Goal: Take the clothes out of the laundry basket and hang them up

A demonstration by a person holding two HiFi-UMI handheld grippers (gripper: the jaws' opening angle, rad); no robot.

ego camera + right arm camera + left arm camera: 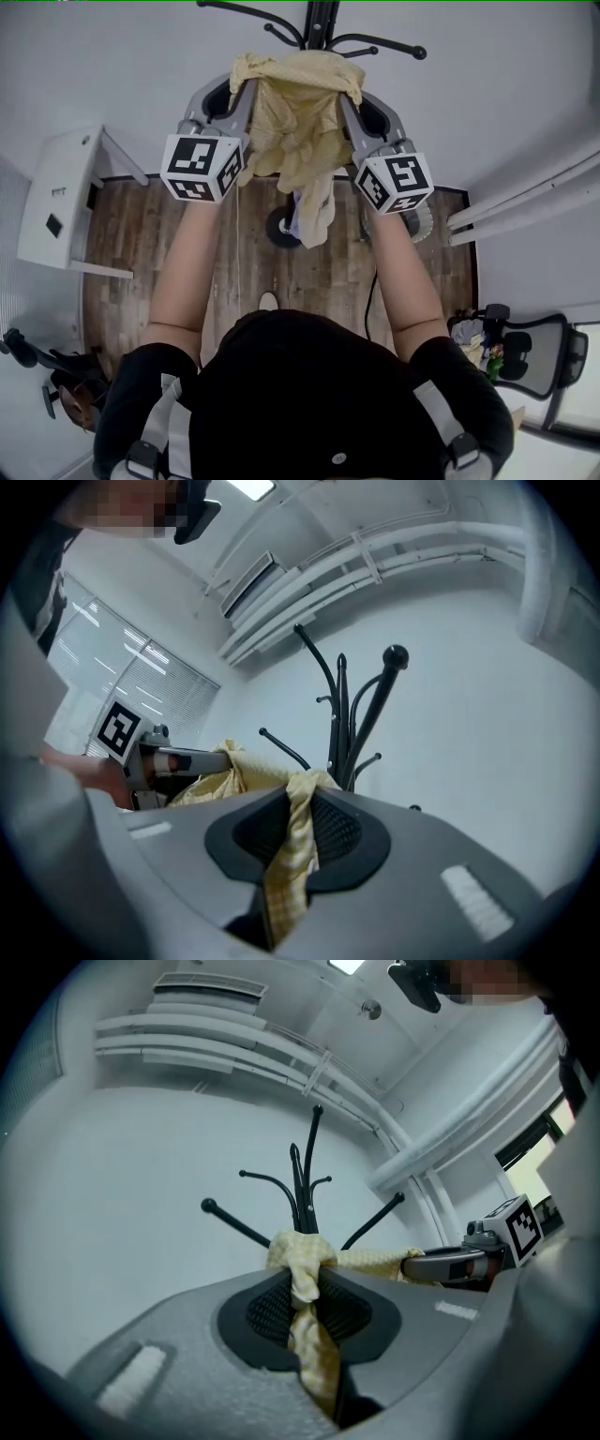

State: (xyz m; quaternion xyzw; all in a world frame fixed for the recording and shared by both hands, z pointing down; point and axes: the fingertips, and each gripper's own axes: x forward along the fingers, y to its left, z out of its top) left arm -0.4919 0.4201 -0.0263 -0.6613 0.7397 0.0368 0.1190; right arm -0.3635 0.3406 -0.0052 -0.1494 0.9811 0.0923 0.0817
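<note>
Yellow garment (298, 127): held up in the air, stretched between both grippers, loose folds hanging down, in front of the coat stand (320, 26).
Left gripper (305, 1283): clenched on one bunched corner of the cloth.
Right gripper (298, 808): clenched on the opposite corner.
Underneath: wooden floor (225, 272).

Head cam looks steeply down onto the wood floor (234, 272). Cams on the left hand-held gripper (302, 1260) and right hand-held gripper (300, 794) sit tight behind their jaws, facing slightly up. All three catch the yellow garment (300, 122) and black coat stand (319, 23).
</note>
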